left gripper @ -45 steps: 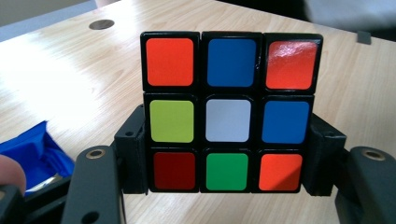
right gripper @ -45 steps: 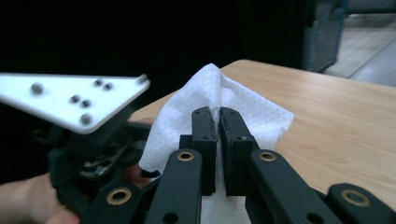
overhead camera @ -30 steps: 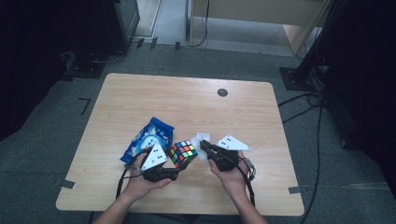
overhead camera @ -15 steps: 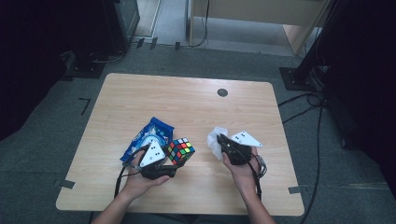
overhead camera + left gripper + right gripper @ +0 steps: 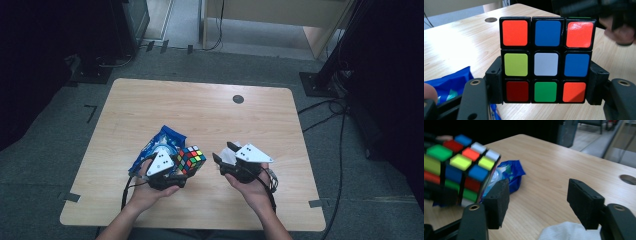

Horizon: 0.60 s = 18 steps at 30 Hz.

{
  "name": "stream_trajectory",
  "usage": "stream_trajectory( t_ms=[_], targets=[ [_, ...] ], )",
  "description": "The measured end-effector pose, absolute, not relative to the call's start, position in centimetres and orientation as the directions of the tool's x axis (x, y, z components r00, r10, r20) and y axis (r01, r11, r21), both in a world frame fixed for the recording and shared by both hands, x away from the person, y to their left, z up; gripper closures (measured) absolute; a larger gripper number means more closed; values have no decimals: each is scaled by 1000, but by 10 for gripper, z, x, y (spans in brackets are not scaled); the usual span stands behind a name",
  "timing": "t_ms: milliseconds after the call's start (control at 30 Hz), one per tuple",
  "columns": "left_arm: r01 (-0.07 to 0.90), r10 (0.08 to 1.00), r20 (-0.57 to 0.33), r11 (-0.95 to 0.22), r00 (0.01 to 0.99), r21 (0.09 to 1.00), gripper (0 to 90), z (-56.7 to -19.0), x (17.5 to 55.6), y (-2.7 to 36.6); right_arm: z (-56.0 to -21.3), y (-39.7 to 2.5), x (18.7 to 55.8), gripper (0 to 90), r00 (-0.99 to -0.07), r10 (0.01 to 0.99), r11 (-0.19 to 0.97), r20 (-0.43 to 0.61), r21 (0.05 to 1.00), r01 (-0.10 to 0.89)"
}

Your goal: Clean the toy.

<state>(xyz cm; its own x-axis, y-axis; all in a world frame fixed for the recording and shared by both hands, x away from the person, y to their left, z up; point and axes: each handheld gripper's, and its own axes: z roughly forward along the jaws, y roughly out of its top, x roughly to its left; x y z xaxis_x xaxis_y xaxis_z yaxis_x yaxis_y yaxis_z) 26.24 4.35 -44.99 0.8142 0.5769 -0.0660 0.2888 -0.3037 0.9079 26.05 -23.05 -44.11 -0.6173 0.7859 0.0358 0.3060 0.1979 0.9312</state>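
Observation:
A scrambled Rubik's cube (image 5: 190,159) is held just above the table near its front, with my left gripper (image 5: 180,167) shut on it. In the left gripper view the cube (image 5: 547,60) faces the camera, clamped by both jaws at its lower sides. My right gripper (image 5: 224,152) stands open to the cube's right, a small gap apart. From the right gripper view the cube (image 5: 459,167) sits off to the left, outside the open jaws of that gripper (image 5: 537,201). A white cloth (image 5: 567,231) lies under the right gripper.
A blue snack bag (image 5: 156,146) lies on the wooden table (image 5: 210,112) behind and left of the cube. A dark round cable hole (image 5: 238,99) sits at the far middle. Cables trail off the table's front edge and across the floor at right.
My right gripper has drawn back to the right, away from the cube, and stands open. The left gripper has kept its hold on the cube and barely moved.

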Motion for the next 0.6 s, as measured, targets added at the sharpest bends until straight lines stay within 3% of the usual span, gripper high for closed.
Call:
stream_trajectory(
  t_ms=[167,300,600],
  targets=[
    [327,581,-116,-273,806,905,340,-445,269,55,-457,-228,264,327,-716,697,264,-34,941,213],
    [364,571,-163,-258,805,895,340,-443,273,59,-462,-219,259,291,-769,621,315,-151,947,69],
    [413,549,-204,-288,811,864,339,-445,274,51,-474,-187,242,195,-742,468,483,-481,842,-241]
  ],
)
